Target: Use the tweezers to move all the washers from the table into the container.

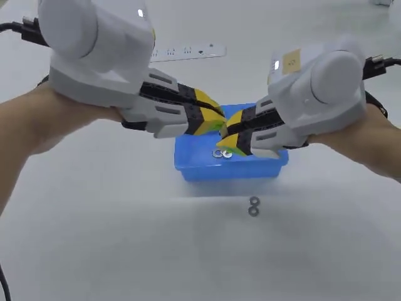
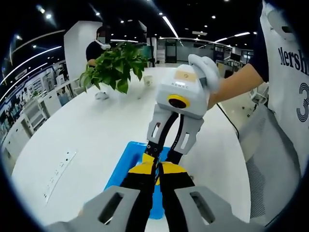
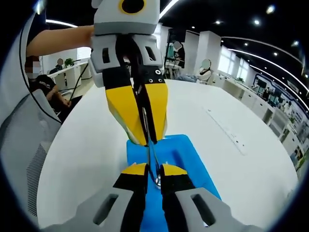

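Note:
A blue container sits mid-table with a few washers inside. Two more washers lie on the table just in front of it. Above the container my left gripper and right gripper meet tip to tip. Thin metal tweezers run from the left gripper's yellow jaws into the right gripper, and both sets of jaws are shut on them. In the left gripper view, my left gripper faces the right one over the container.
A white power strip lies at the back of the white table. A potted plant stands far across the table. A person's hands hold both grippers, and other people sit in the background.

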The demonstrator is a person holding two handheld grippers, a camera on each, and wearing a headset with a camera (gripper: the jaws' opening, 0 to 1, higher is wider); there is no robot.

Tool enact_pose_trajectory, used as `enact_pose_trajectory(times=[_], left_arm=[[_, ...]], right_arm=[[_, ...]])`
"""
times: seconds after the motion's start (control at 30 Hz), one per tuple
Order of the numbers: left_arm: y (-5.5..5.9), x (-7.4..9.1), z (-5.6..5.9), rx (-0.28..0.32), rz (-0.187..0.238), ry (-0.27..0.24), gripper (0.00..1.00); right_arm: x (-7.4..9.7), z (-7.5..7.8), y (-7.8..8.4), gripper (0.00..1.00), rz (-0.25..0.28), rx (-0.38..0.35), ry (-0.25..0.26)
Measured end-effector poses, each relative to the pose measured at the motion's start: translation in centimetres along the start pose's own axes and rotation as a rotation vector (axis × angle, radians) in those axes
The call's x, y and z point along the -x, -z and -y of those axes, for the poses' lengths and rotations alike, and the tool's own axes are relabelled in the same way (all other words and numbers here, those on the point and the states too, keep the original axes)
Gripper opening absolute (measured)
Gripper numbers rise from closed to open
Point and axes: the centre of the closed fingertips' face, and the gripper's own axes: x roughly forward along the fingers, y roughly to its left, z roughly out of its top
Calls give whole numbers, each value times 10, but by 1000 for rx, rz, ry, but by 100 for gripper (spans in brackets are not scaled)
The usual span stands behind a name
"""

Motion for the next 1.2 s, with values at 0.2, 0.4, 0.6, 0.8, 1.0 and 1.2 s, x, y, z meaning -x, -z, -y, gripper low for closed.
enact_pose_trajectory(times=[0.2,0.4,0.6,0.8,1.0,1.2], left_arm=[[9,-7,-10,29,-6,-3,7],[15,-14,-8,36,-20,3,7],[14,-16,-7,40,-17,12,7],[13,-15,-4,36,-11,17,7],[9,-10,0,20,-7,18,7],[-3,-3,6,-2,5,12,7]], right_arm=[[-9,6,7,11,0,-27,-5],[-14,6,16,11,-13,-37,-17],[-14,9,19,11,-14,-51,-18],[-13,8,18,11,-14,-50,-16],[-8,4,12,11,-10,-37,-13],[3,2,3,11,4,-17,-1]])
